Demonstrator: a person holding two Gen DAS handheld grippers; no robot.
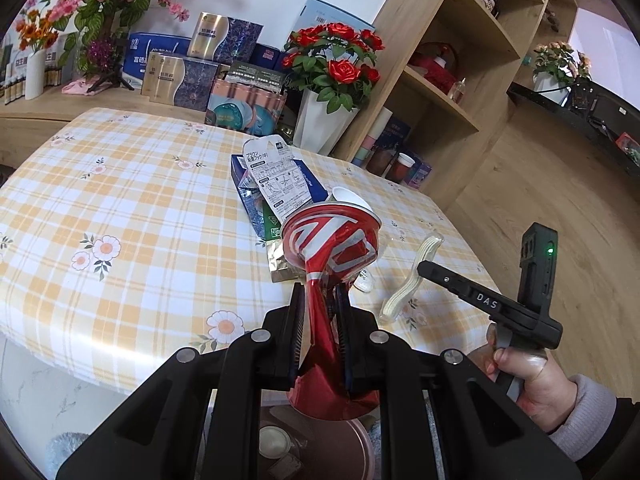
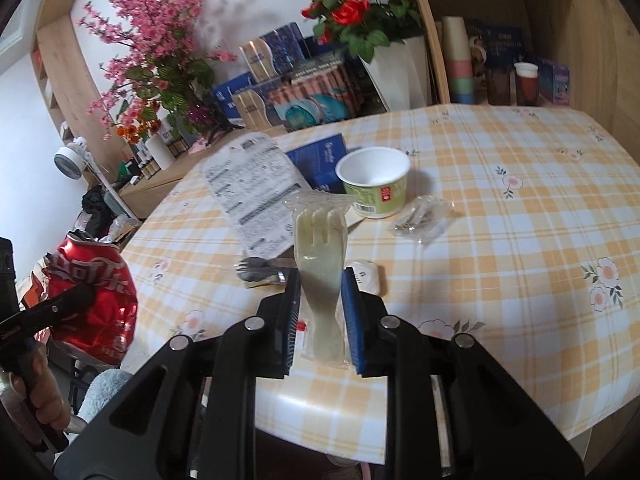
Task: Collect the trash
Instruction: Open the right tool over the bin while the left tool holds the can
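Note:
A crushed red soda can (image 1: 332,240) is pinched at its flattened middle by my left gripper (image 1: 319,292), shut on it above the table's near edge. The same can (image 2: 92,280) shows at the left of the right wrist view. My right gripper (image 2: 321,280) is shut on a cream plastic fork (image 2: 320,232) in a clear wrapper, lifted over the checked table (image 2: 500,200). That fork (image 1: 412,280) also appears to the right of the can.
On the table lie a green paper cup (image 2: 374,184), a printed card pack (image 2: 252,188), a blue box (image 2: 320,160), a crumpled clear wrapper (image 2: 420,216) and a dark fork (image 2: 256,270). A pinkish bin (image 1: 360,436) stands below the table edge. Flower vases and boxes line the back.

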